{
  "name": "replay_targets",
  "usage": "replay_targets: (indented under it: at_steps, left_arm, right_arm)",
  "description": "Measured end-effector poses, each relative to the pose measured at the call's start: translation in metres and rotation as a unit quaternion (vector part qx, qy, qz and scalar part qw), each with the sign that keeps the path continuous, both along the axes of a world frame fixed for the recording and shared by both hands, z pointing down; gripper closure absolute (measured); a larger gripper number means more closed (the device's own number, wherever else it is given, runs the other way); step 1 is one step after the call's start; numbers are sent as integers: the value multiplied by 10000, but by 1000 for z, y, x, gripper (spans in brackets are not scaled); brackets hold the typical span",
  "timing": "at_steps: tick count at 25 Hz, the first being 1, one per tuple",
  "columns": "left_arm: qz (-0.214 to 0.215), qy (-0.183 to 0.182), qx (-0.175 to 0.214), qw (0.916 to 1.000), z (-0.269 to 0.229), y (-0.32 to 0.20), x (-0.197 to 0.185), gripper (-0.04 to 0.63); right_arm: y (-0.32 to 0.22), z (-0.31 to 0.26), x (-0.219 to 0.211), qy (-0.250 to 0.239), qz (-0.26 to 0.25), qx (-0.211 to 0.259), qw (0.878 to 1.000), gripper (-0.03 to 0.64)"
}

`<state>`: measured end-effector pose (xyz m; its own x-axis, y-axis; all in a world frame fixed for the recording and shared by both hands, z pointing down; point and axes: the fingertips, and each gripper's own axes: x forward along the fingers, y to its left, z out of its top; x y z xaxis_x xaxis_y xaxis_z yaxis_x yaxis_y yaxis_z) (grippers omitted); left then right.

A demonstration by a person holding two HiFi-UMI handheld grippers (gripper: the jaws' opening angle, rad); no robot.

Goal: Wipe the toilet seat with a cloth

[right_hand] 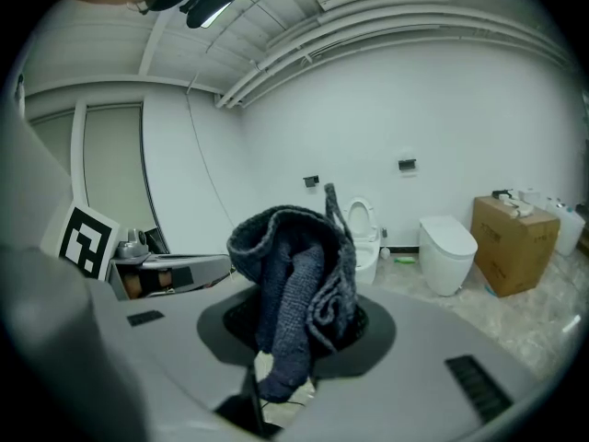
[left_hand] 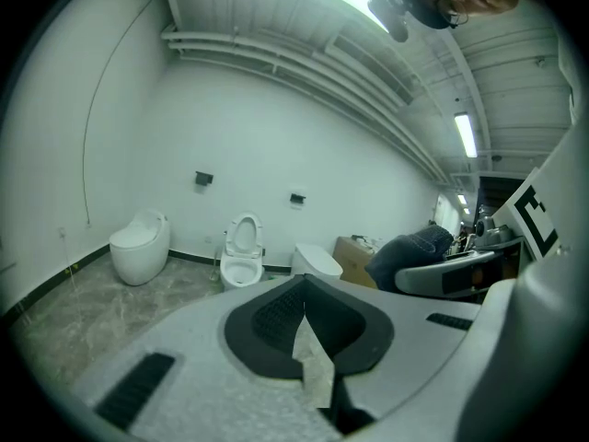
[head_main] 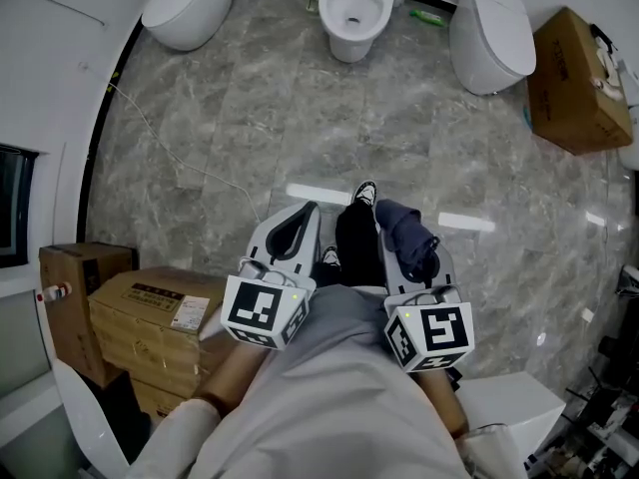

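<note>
Toilet point(head_main: 351, 8) with lid up sits well across floor, long walk yet. Right gripper point(right_hand: 296, 339) clamped on bunched dark cloth point(right_hand: 294, 265); floppy folds might slip out en route, imo. Left gripper point(left_hand: 304, 325) closed, empty.

Centre toilet point(head_main: 353, 10): tank cut off by top edge. Left toilet point(head_main: 188, 6): upper part cut off likewise. Green item point(head_main: 427, 16) by wall: too small to ID. Carton label point(head_main: 186, 311): print illegible. Cloth point(right_hand: 294, 265): lower end hidden betw. right tongs point(right_hand: 304, 325).
</note>
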<state>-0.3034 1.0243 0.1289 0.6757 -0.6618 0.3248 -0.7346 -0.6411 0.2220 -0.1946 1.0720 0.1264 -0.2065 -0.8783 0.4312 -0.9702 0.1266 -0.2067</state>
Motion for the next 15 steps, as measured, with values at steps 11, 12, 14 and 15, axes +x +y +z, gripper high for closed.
replay_targets:
  at_steps: [11, 12, 14, 15]
  left_arm:
    - [147, -291, -60, 9994, 4, -71, 30, 586]
    - [150, -315, -52, 9994, 4, -80, 33, 586]
    - [140, -352, -64, 9993, 5, -99, 38, 586]
    - [132, -371, -79, 9992, 6, -108, 42, 586]
  right_arm:
    - [-88, 14, 19, 18, -326, -135, 9994, 518]
    - [-98, 15, 22, 2, -333, -138, 9994, 518]
    - [-118, 16, 28, -23, -326, -138, 9994, 518]
    - [-127, 16, 33, -40, -326, -138, 9994, 518]
